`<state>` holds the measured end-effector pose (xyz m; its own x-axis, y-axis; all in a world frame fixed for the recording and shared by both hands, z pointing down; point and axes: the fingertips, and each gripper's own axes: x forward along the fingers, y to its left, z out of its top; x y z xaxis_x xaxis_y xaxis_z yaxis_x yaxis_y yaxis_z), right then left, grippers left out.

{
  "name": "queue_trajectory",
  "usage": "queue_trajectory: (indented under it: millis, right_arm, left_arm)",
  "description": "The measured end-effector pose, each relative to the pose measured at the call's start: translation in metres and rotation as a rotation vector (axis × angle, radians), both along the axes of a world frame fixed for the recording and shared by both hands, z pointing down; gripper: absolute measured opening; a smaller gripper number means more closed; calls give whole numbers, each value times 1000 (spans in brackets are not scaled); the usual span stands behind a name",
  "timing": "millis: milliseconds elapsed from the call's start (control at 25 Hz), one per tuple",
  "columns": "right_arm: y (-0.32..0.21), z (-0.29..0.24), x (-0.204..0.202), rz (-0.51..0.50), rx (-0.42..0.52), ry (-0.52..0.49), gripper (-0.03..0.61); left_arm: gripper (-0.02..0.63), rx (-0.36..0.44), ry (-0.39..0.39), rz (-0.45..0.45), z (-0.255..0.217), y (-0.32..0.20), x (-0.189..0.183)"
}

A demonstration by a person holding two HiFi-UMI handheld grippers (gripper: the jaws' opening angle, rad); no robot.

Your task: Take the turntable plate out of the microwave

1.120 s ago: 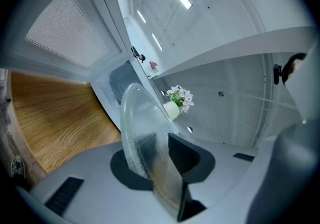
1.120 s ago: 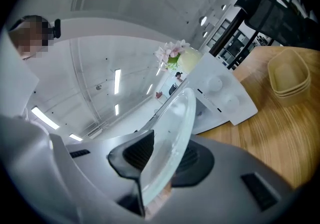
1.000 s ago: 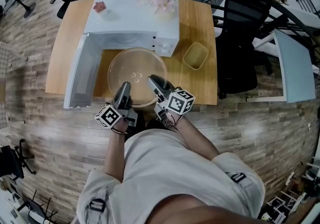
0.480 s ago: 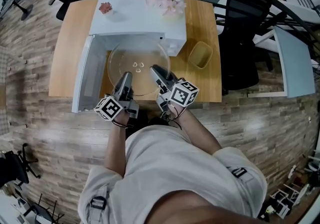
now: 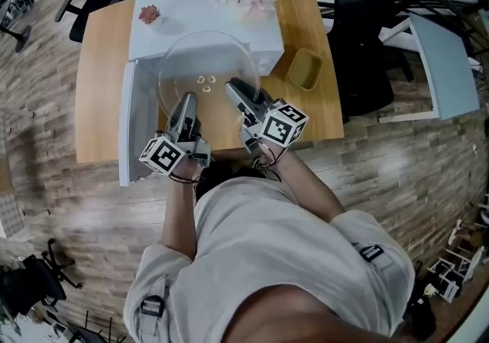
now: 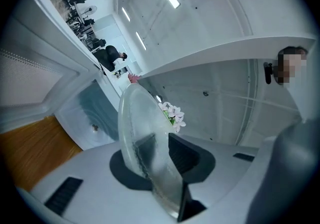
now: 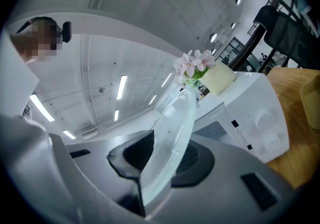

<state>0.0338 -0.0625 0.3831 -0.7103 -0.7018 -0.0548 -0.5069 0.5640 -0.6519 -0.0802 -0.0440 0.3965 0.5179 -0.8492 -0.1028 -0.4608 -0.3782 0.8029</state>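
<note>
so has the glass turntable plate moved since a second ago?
Yes. The clear glass turntable plate rose, now overlapping the top of the white microwave.

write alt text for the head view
A person grips a round clear glass turntable plate by its near rim with the left tool and right tool, holding it up in front of an open white microwave on a wooden table.

Head view steeply down, gripper views close along fingers (image 6: 186, 154), all sharing plate (image 5: 202, 59)

Left gripper (image 6: 159, 160) fingers (image 6: 186, 154) clamp the glass plate (image 6: 142, 133).
</note>
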Motion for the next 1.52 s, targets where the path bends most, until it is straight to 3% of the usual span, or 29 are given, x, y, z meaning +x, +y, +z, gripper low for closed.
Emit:
queue_trajectory:
  millis: [920, 1520]
  right_arm:
    - [-36, -81, -10, 142, 194, -6, 106]
    - [-66, -102, 12, 102, 234, -6, 106]
  left_arm:
    - [97, 162, -50, 138, -81, -54, -10]
    - [98, 207, -62, 102, -103, -81, 12]
